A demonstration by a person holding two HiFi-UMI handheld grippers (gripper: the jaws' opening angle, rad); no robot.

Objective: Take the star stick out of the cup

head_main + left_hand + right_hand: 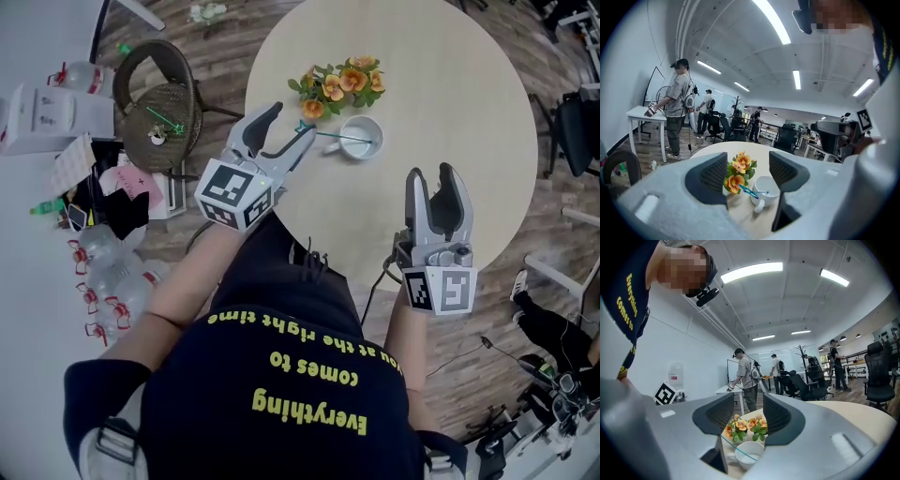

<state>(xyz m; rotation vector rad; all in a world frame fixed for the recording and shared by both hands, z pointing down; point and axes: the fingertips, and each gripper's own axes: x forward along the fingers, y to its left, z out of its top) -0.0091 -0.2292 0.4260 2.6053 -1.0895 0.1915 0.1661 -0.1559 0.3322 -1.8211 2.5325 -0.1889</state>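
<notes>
While the left hand-held gripper [289,124] hangs over the left edge of the round desk [469,94] with its jaws spread wide and nothing pressed between them, the star stick [330,137] lies slantwise across the rim of the white cup [362,139]. Its thin teal shaft crosses the cup's mouth, and its blue-green star end juts out to the left, just beside the tip of one jaw; whether that tip touches it cannot be told. The cup stands on the desk in the upper centre of the head view, with a small bunch of orange flowers [342,82] just above it in the frame. In the left gripper view the two dark ribbed pads stand well apart, and beyond them sit the flowers [738,171] at centre and the cup [765,187] lower down, handle toward the camera, with the star stick [750,191] poking out to its left. The right hand-held gripper [434,178] is at the lower right of the head view, over the desk's near edge and well apart from the cup — its jaws also stand open and empty. Its own view shows the cup [749,453] low at centre beyond the jaws, the star stick [736,450] a thin teal line across it, and the flowers [745,424] just behind. A wicker chair [159,94] stands off the desk at the upper left of the head view.
</notes>
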